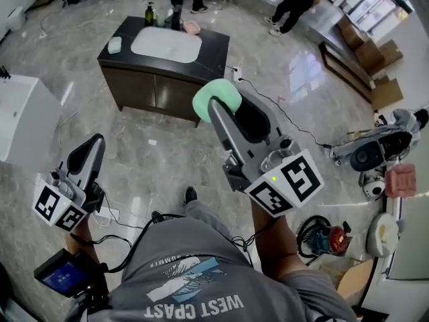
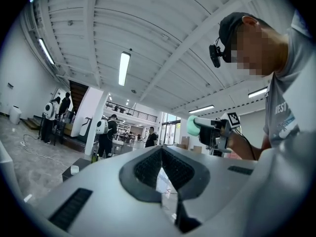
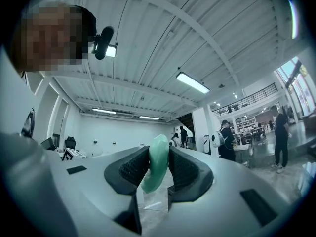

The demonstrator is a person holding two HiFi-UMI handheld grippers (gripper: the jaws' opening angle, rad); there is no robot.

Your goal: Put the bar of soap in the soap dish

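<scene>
- Where to find the bar of soap (image 1: 218, 96)?
- Up in the air, pinched on edge between the pads of the right tool (image 1: 224, 104), pale green, poking out past the tips; well apart from the table (image 1: 214, 49), out beyond its front edge
- And on the table?
- White basin (image 1: 165, 44) sunk in the dark top; small white dish (image 1: 114, 44) near the left edge, just beside the basin; dark bottle (image 1: 149, 13) and something pink (image 1: 192, 27) along the back edge
- Left tool (image 1: 96, 143)?
- Held low at the person's left, over the marble floor (image 1: 167, 159); tips pressed together, nothing between them, only a narrow gap further back
</scene>
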